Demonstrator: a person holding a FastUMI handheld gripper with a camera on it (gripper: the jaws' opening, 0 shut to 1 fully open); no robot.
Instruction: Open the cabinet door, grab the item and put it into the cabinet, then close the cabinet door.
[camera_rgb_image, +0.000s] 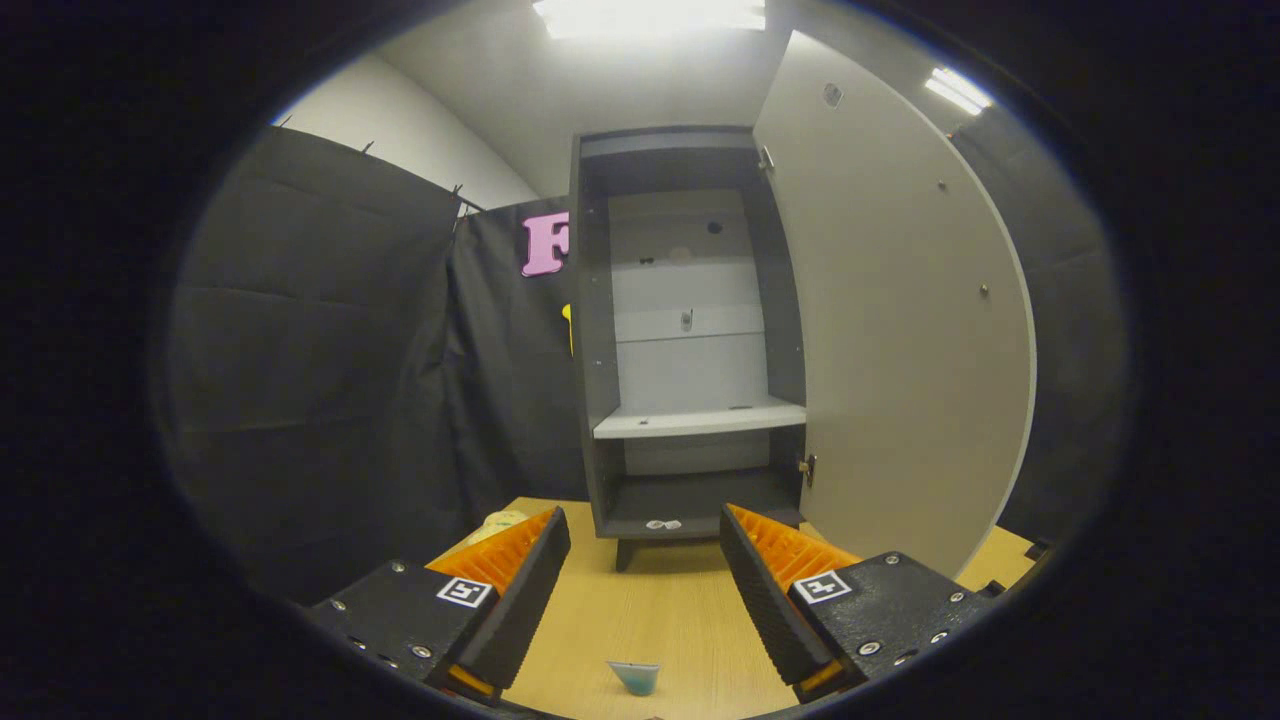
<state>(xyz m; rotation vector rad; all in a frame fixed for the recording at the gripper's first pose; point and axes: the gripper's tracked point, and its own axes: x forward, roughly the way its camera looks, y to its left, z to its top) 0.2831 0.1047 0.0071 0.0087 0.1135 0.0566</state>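
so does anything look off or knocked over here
Nothing stands out. The cabinet stands upright on the table with its door swung open and its shelf level; the tool is open, a small blue item between its fingers.

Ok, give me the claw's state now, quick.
Claw: open, holding nothing, fingers spread over the wooden table, facing the open cabinet.

pale item (497, 521) half hidden behind finger (520, 570)

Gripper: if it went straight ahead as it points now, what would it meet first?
Probably the open cabinet: the gripper, fingers open and empty, aims at its lower compartment across bare table. The door stands swung aside. Depth is hard to judge.
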